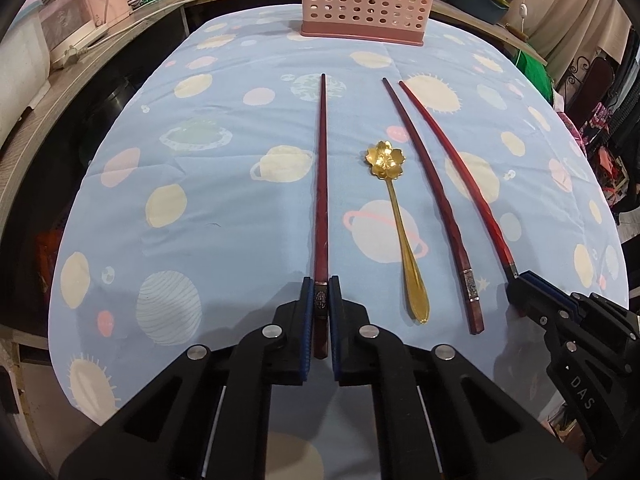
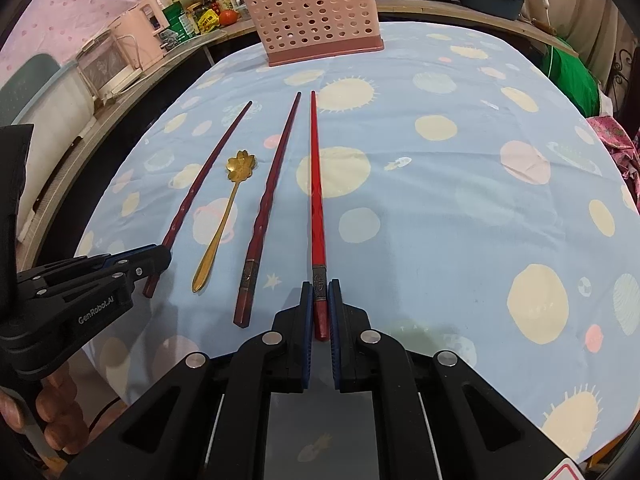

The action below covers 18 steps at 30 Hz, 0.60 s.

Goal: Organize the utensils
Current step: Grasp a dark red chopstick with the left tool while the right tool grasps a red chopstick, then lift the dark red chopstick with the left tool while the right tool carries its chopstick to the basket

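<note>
Left gripper (image 1: 321,292) stood with its blue pads (image 1: 307,312) closed on the thick end of the dark chopstick (image 1: 322,184), at the metal band; right gripper (image 2: 321,294) was likewise clamped on the butt of the bright red chopstick (image 2: 316,184). Both sticks lay flat on the tablecloth (image 1: 224,184), tips pointing toward the pink basket (image 1: 366,0) at the far edge. Judged from their form, the chopsticks were light, stiff and smooth-lacquered, hence liable to pivot or slip in a narrow grip; the squared, banded end offered the surest hold. Between the two held sticks lay the gold flower spoon (image 1: 396,220) and a third dark chopstick (image 1: 432,200), each apart from its neighbours. The spoon looked thin and slick, best taken at its broadened handle end. Kitchen clutter lined the counter (image 1: 120,32) beyond.
</note>
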### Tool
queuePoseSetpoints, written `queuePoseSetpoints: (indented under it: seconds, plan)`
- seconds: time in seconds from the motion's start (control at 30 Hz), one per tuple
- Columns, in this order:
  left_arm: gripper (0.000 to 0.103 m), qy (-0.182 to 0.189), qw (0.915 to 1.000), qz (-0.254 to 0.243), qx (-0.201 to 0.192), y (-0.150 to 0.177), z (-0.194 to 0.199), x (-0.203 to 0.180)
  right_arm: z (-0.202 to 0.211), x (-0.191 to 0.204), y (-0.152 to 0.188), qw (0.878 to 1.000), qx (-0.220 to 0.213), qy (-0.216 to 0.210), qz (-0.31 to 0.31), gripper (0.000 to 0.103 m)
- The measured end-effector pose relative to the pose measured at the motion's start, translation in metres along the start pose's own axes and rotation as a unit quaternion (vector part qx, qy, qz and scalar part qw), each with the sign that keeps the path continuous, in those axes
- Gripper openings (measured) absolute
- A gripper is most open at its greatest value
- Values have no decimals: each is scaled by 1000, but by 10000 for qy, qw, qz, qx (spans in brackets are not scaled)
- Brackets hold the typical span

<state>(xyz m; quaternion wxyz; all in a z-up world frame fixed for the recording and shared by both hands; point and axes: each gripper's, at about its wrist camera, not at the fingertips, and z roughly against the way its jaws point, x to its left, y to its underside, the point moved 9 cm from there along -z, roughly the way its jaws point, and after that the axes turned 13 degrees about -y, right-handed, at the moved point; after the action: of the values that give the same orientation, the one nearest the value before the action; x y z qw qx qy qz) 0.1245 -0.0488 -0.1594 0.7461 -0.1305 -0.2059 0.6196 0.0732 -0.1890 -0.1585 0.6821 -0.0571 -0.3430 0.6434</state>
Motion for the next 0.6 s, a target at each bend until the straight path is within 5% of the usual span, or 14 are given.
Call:
queuePoseSetpoints:
  seconds: [0.6]
  plan:
    - [7, 136, 9988, 351, -308, -33, 33, 21, 40, 1, -42, 9981, -617, -72, -55, 7]
